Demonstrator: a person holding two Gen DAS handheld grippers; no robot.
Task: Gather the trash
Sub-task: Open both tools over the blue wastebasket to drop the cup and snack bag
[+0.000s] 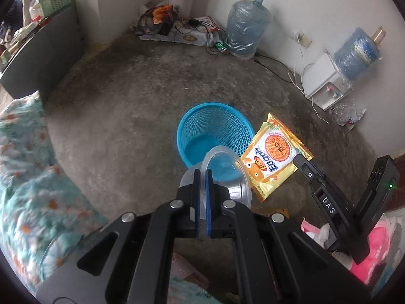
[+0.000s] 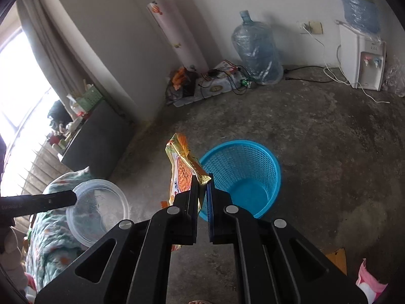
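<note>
Looking down at a bare, stained concrete floor [image 1: 126, 116] in a room with white walls; a blue mesh basket [image 1: 215, 136] is standing upright on it with nothing visible inside. Two big water jugs are sitting along the far wall, one on the floor [image 1: 246, 25], one on a white dispenser [image 2: 362, 58], with cables and clutter piled in the corner [image 1: 177, 25]. A floral blanket [image 1: 25, 164] is lying at the left edge, and a dark cabinet [image 2: 96, 136] is standing by the window. Left claw [image 1: 202, 174] is clamping the rim of a clear plastic container [image 1: 227, 172], round and see-through, tilted, hanging over the near edge of the basket in the left wrist view. Right claw [image 2: 202, 185] is pinching a yellow-orange snack packet [image 2: 184, 174] by one edge; the packet is crinkled, printed with a round noodle picture, held in the air just beside the basket rim, on its left in the right wrist view. Both items are off the floor, neither inside the basket.
</note>
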